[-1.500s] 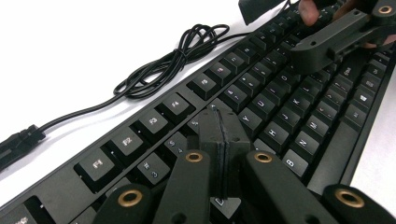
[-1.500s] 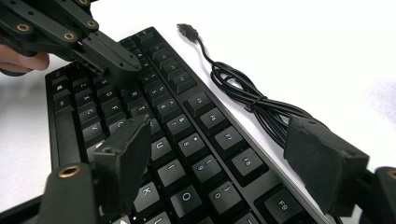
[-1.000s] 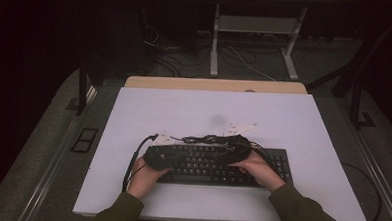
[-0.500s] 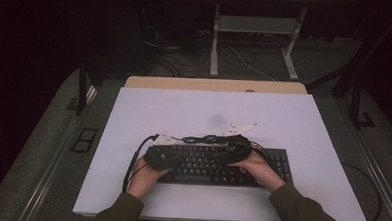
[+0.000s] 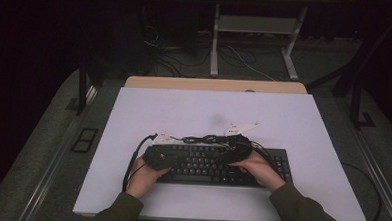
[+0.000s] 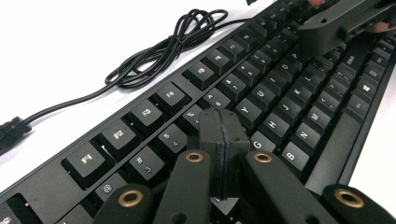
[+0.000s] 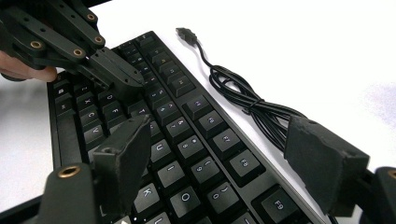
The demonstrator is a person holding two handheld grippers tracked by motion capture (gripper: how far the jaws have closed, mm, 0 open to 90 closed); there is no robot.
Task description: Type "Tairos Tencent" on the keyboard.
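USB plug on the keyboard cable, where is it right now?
The USB plug lies on the white table beyond the keyboard's far edge, toward its left end, past the bundled cable.

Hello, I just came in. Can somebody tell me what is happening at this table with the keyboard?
A person holds a gripper in each hand over a black keyboard on the white table. The left gripper has its jaws shut together, with the tips down at the letter keys near the G. The right gripper is open, with one jaw over the keys and the other toward the keyboard's far edge. The keyboard's cable lies bunched on the table beside it, unplugged.
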